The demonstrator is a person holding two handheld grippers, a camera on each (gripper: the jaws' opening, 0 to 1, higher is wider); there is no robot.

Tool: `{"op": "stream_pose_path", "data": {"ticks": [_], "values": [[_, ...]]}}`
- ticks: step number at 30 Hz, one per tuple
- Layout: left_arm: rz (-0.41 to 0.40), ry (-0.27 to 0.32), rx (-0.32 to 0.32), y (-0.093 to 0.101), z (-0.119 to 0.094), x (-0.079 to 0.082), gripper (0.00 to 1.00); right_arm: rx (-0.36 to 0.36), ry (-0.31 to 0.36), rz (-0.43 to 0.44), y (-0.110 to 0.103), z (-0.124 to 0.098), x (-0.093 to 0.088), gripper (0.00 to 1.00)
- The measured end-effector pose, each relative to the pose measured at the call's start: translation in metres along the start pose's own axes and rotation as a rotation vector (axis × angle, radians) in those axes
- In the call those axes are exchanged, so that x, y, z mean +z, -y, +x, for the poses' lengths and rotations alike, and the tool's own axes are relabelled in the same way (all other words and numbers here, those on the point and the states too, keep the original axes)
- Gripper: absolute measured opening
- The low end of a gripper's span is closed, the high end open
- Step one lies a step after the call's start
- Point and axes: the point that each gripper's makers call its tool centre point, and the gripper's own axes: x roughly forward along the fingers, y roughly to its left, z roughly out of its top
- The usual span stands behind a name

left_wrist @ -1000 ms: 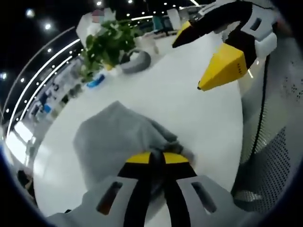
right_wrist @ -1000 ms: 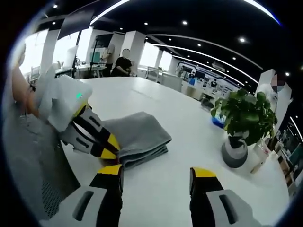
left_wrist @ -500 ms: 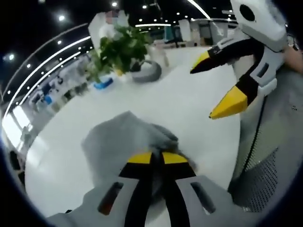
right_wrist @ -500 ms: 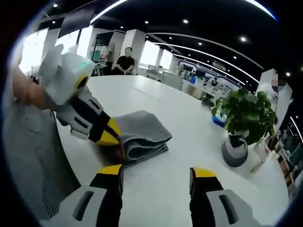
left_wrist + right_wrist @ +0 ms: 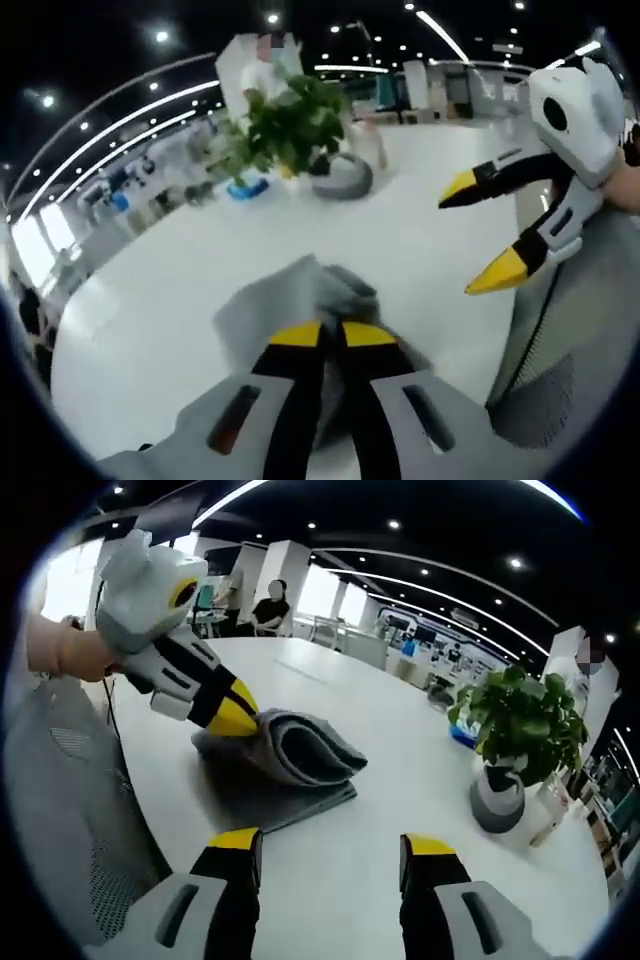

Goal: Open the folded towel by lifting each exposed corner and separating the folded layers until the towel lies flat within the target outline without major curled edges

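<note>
On the white table, near its near-left edge in the right gripper view, lies the folded grey towel, and the left gripper has its yellow-tipped jaws pinched together on one corner of the top layer, which is raised and curling over in a loop while the lower layers rest flat on the table beneath. Seen from the left gripper view, that same left gripper has its jaws closed on grey cloth, the towel bunched just beyond the tips. The right gripper has its jaws wide apart with nothing between them, hanging above bare table on the near side of the towel; in the left gripper view the right gripper shows at the right, well above the surface, its jaws spread. A potted plant stands at the far right, well apart from the towel. The step in hand appears to be peeling the top layer back off the fold. To do it well, the lifted corner should probably be carried up and across in an arc away from the fold line, not dragged low, so the lower layers do not slide along with it. The free right gripper could pin or grip the lower layer near its exposed near edge to hold the stack. No target outline can be made out on the table, so where the towel must end up cannot be judged.
</note>
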Motion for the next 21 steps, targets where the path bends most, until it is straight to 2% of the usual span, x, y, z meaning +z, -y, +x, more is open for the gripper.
{"op": "stream_pose_path", "data": {"ticks": [7, 8, 10, 12, 14, 21], "values": [[-0.088, 0.028, 0.041, -0.019, -0.007, 0.007, 0.05, -0.001, -0.002, 0.0, 0.0, 0.0, 0.0, 0.54], [-0.101, 0.038, 0.059, -0.029, -0.011, 0.009, 0.05, 0.0, -0.001, 0.0, 0.0, 0.0, 0.0, 0.54], [-0.1, 0.04, 0.068, -0.032, -0.013, 0.01, 0.05, 0.0, -0.001, -0.001, 0.0, 0.0, 0.0, 0.54], [-0.062, 0.034, 0.108, -0.044, -0.018, 0.008, 0.05, 0.0, -0.002, -0.002, 0.0, 0.0, 0.0, 0.54], [-0.111, 0.048, 0.115, -0.05, -0.022, 0.011, 0.05, -0.002, 0.0, -0.002, 0.001, 0.0, 0.0, 0.54], [-0.106, 0.053, 0.149, -0.06, -0.029, 0.012, 0.05, -0.005, -0.001, -0.003, 0.001, 0.0, 0.0, 0.54]]}}
